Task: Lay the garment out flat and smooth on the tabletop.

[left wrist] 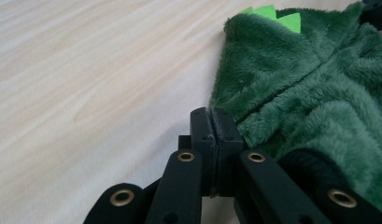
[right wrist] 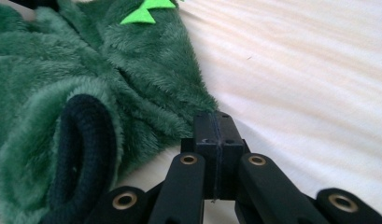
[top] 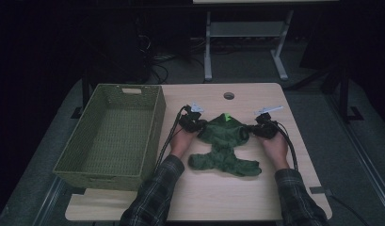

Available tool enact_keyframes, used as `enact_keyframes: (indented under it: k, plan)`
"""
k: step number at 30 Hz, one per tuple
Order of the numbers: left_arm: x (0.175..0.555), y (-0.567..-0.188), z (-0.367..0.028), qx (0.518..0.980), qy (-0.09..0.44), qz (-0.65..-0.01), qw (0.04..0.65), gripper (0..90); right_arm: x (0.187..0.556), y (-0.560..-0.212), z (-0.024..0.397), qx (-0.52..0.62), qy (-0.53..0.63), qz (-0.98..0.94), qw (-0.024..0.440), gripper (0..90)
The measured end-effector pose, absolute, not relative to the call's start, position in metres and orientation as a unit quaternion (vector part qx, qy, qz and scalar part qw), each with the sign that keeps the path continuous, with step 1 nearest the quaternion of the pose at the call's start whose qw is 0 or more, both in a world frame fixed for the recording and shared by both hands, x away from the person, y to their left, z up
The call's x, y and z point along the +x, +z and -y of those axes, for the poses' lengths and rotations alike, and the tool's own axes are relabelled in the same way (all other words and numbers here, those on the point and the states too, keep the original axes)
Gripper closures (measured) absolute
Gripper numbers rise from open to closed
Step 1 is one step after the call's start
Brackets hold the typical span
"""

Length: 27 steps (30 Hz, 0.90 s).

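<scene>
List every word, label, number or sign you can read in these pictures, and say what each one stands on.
There are none to read.
green plush garment: no tag or print shows; its bright green felt spikes are blank.
woven basket: no label visible.
wooden table: bare wood grain, no markings.
left gripper and right gripper: plain black jaws, pressed together at the garment's edge, with no lettering.
</scene>
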State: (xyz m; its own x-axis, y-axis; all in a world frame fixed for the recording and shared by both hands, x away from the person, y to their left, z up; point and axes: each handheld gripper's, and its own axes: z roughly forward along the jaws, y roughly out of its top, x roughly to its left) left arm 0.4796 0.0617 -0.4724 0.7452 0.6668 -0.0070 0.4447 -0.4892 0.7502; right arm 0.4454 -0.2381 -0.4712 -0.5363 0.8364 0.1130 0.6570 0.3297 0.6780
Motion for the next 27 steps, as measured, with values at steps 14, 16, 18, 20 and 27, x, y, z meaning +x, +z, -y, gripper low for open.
enact_keyframes:
  k: [14, 16, 18, 20, 27]
  plan:
    - [0.463, -0.439, -0.069, 0.843, 0.13, -0.327, 0.407, 53.8, 0.437, -0.452, 0.25, 0.479, 0.389, -0.776, 0.134, 56.9]
    - [0.454, -0.432, -0.072, 0.842, 0.128, -0.323, 0.412, 48.6, 0.431, -0.443, 0.249, 0.472, 0.386, -0.78, 0.141, 53.7]
    - [0.444, -0.427, -0.076, 0.84, 0.123, -0.32, 0.421, 45.6, 0.425, -0.437, 0.247, 0.467, 0.385, -0.783, 0.141, 51.6]
    - [0.433, -0.424, -0.079, 0.842, 0.123, -0.315, 0.421, 42.5, 0.417, -0.432, 0.243, 0.463, 0.383, -0.785, 0.154, 47.7]
    - [0.388, -0.424, -0.09, 0.846, 0.111, -0.301, 0.427, 34.1, 0.394, -0.423, 0.233, 0.447, 0.397, -0.79, 0.136, 45.0]
